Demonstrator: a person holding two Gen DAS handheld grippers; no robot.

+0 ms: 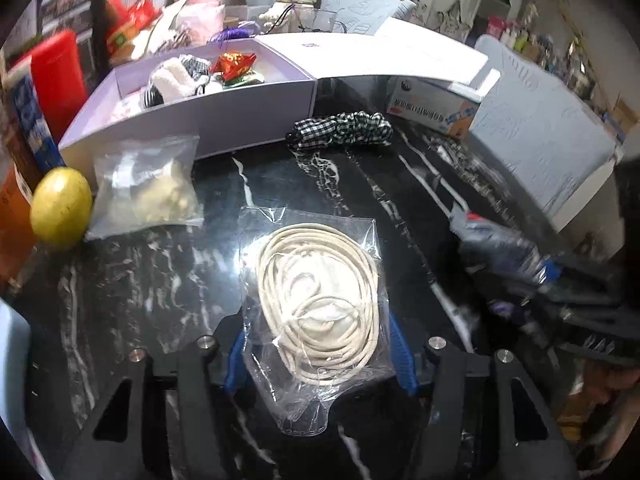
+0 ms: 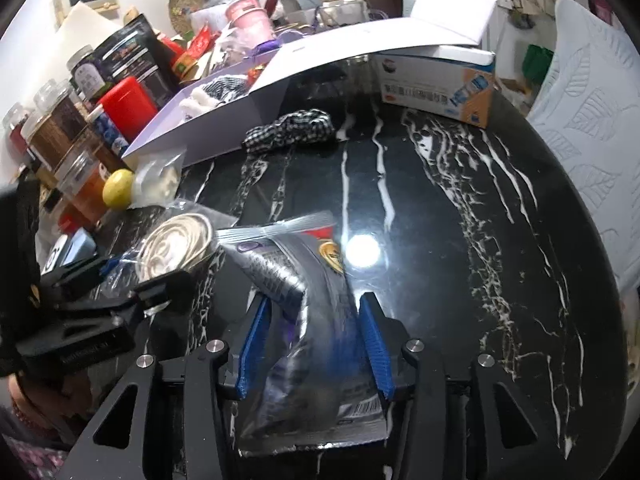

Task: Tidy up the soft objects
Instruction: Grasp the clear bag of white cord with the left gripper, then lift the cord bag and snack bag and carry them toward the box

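My left gripper [image 1: 320,354] is shut on a clear bag of coiled cream cord [image 1: 318,298], held above the black marble table; the same bag shows in the right wrist view [image 2: 172,248]. My right gripper [image 2: 314,344] is shut on a grey foil zip pouch [image 2: 304,280], seen blurred at the right of the left wrist view [image 1: 500,250]. An open lilac box [image 1: 192,116] at the back left holds a white plush toy [image 1: 176,78] and a red item [image 1: 236,64]. A black-and-white checked cloth [image 1: 340,130] lies in front of the box.
A clear bag of pale pieces [image 1: 146,188] and a yellow lemon [image 1: 60,206] lie at the left. A red container [image 1: 60,76] and jars [image 2: 60,132] stand behind. The box's white lid [image 1: 400,58] rests on a carton [image 1: 436,106]. A pale embossed cushion [image 1: 540,136] is at the right.
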